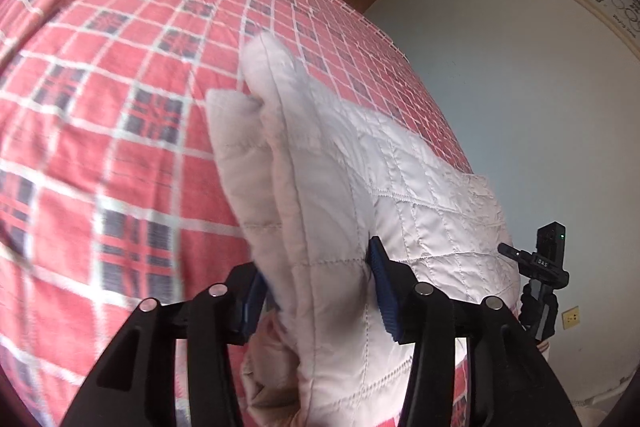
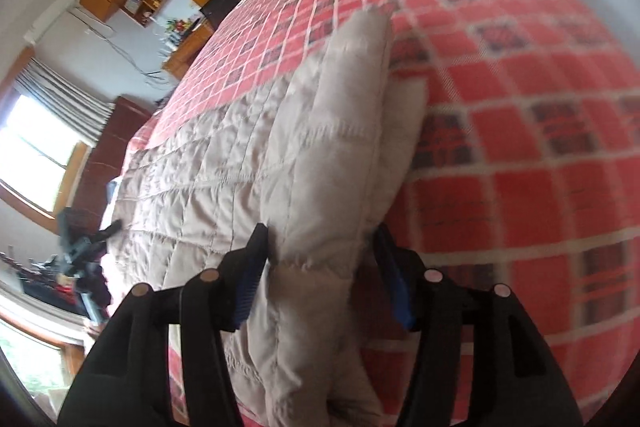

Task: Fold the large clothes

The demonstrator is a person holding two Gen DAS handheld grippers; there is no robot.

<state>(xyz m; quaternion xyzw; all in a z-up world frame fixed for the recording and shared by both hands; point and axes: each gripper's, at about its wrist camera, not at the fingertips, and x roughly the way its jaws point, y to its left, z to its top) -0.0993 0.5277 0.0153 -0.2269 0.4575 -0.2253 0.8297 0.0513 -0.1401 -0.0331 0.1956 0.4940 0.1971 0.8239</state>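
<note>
I had both claws clamped on the quilted jacket (image 1: 400, 163) — left gripper (image 1: 320, 291), right gripper (image 2: 320, 275) — bunched folds rising toward twelve o'clock over the plaid bedspread (image 1: 120, 107).

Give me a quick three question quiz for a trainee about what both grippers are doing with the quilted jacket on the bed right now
1. True or false: the left gripper is shut on a thick fold of the quilted jacket.
2. What lies under the jacket: A) a bare wooden floor, B) a red plaid bedspread, C) a blue towel?
3. Fill in: the right gripper grips the jacket's ____ edge, several layers thick.

Key
1. True.
2. B.
3. Folded.
</note>
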